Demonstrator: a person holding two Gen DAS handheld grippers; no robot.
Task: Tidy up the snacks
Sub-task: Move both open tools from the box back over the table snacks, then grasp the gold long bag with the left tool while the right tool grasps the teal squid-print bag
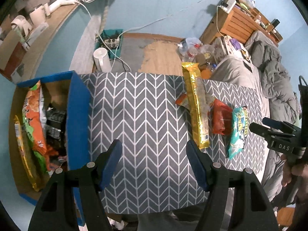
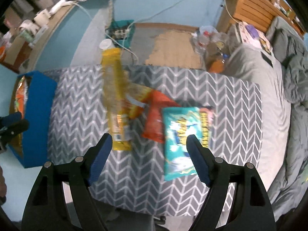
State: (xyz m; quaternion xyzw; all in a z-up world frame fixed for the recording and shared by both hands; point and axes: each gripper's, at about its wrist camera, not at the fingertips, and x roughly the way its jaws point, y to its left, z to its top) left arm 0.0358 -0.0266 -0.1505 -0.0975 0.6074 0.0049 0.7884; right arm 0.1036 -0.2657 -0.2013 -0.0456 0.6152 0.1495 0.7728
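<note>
Nearest the viewer, the left tongs point(image 1: 154, 163) hang wide and empty over bare cloth on the bench point(image 1: 138, 115), a surface covered in grey fabric with a white chevron pattern. The right tongs point(image 2: 149, 158) are also spread wide with nothing between them, one blue pad point(image 2: 198, 161) hovering above the teal foil snack packet point(image 2: 181, 140). Just beyond lie a red-orange crinkled packet point(image 2: 154, 119) and a long yellow biscuit sleeve point(image 2: 115, 104), which overlaps other wrappers (this view is blurred). At the bench's left end sits a blue-edged cardboard box point(image 1: 79, 115) already holding several snacks. For a clean pick, lower onto the teal packet's middle, straddle its narrow width, then close gently so the foil does not slip.
</note>
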